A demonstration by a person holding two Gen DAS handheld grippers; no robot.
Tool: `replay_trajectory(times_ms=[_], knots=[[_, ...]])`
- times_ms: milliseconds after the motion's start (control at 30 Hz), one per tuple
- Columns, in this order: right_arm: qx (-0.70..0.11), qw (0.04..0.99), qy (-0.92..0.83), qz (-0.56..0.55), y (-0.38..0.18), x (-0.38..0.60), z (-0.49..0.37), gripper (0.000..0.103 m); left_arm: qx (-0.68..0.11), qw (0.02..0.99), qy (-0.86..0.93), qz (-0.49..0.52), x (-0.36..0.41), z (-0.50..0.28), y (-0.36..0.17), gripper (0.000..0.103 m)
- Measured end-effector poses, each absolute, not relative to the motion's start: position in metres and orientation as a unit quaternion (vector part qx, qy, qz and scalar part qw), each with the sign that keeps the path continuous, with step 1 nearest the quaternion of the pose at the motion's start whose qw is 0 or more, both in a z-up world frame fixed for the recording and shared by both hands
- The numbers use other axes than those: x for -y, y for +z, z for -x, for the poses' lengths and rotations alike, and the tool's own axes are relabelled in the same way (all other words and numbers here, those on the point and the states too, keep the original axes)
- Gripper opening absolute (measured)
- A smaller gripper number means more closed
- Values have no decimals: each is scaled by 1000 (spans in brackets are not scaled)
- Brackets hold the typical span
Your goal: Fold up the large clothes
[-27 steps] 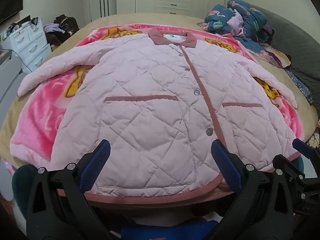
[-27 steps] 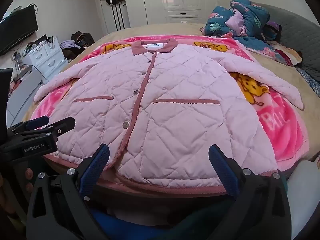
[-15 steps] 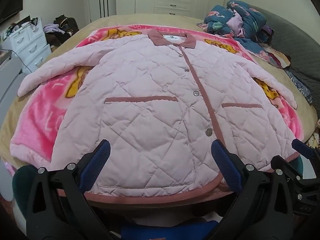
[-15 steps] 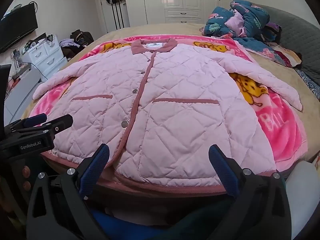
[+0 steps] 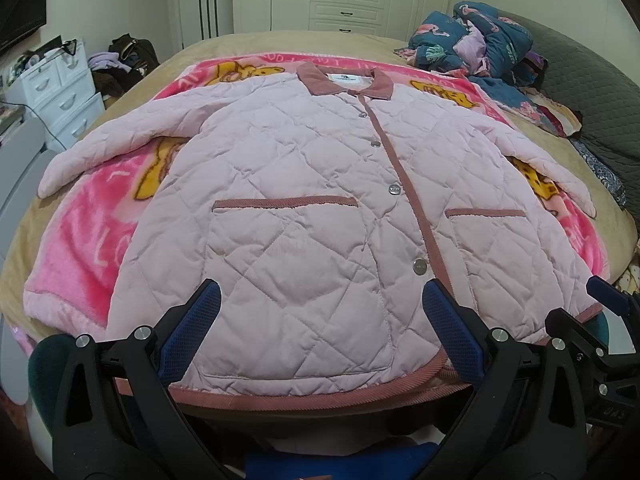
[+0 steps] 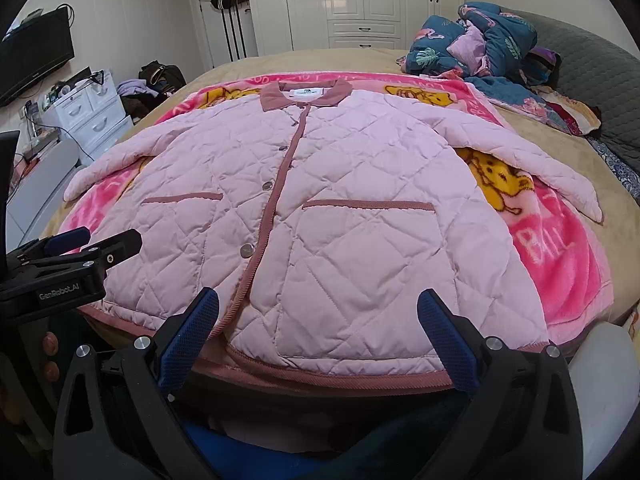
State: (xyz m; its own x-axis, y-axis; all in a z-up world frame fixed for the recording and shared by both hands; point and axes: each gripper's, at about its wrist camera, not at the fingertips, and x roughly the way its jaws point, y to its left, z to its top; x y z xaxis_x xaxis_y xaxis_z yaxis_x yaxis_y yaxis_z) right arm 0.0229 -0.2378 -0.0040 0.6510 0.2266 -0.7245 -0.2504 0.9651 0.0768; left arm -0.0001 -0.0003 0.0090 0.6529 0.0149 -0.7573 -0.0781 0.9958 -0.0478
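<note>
A pale pink quilted jacket [image 5: 304, 208] with a dusty-rose collar, placket and hem lies flat, buttoned, front up, on a bright pink cartoon blanket [image 5: 92, 236] on the bed; it also shows in the right wrist view [image 6: 360, 216]. Both sleeves are spread out to the sides. My left gripper [image 5: 320, 332] is open and empty, hovering over the hem on the jacket's left half. My right gripper [image 6: 318, 328] is open and empty, over the hem on the right half. Each gripper shows at the edge of the other's view [image 6: 76, 260] [image 5: 600, 320].
A heap of dark blue patterned bedding [image 5: 476, 44] lies at the far right of the bed beside a grey headboard [image 5: 588, 96]. A white drawer unit [image 5: 56, 96] and clothes pile stand on the left. White wardrobes [image 6: 360, 0] line the back wall.
Both grippers have edged slightly forward and lower toward the jacket's hem. The jacket has not moved and both grippers stay open.
</note>
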Motion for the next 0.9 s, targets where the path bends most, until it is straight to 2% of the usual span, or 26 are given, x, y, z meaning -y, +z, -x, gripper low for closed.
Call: replay_trajectory(times_ms=[900], knots=[[-395,910,127,14,-2,237,-23,99,-414,909,24,37,-1,0,11,95]])
